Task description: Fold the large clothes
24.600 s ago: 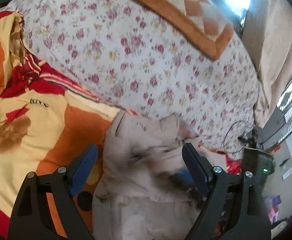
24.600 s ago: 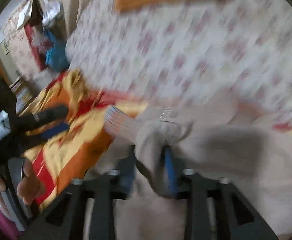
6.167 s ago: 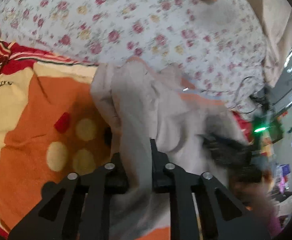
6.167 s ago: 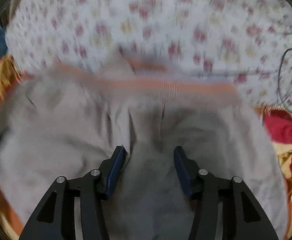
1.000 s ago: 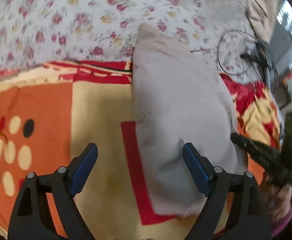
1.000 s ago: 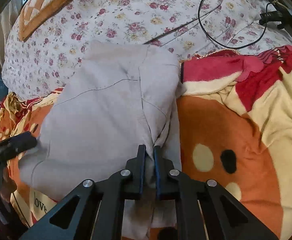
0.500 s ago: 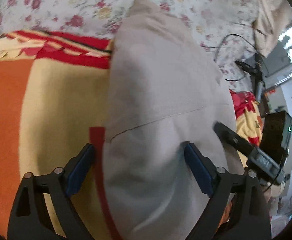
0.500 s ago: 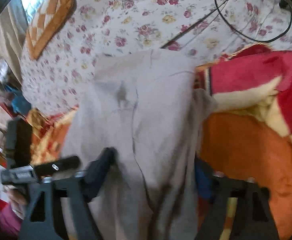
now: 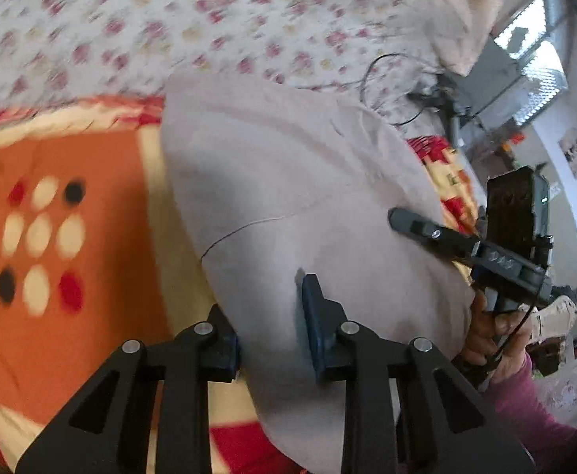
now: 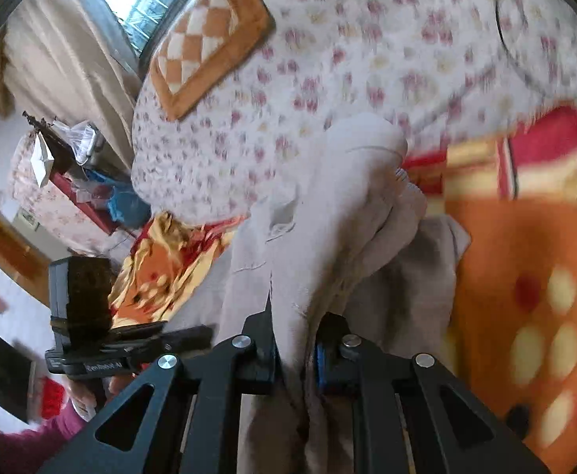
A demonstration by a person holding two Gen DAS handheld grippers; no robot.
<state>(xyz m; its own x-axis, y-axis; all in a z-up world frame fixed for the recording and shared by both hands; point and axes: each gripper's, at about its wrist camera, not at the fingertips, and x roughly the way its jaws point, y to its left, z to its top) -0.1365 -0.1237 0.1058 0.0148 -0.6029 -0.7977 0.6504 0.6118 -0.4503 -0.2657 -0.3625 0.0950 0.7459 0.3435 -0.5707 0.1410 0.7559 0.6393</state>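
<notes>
- The left gripper [image 9: 272, 324] is pinching the near edge of the beige garment [image 9: 288, 181], with cloth filling the narrow gap between its two blue pads [image 9: 311, 316].
- The right gripper [image 10: 294, 349] is clenching a bunched fold of the beige garment [image 10: 339, 213]; the cloth is squeezed tight between its jaws and is hanging in gathered folds away from them.
- In the left wrist view, the right gripper [image 9: 414, 227] is lying against the garment's right edge, with the person's hand [image 9: 497, 331] in a pink sleeve beneath it.
- The garment is lying folded across the orange, red and cream blanket [image 9: 63, 237], its far end reaching over the blanket's edge onto the floral bedsheet [image 9: 170, 27].
- A black cable [image 9: 383, 79] is looping on the bedsheet just beyond the garment's far right corner.
- In the right wrist view, an orange checked mat [image 10: 205, 39] is lying on the floral bedsheet [image 10: 367, 59], well beyond the garment.
- No containers are showing clearly; clutter to the left of the bed in the right wrist view is too blurred to tell.
</notes>
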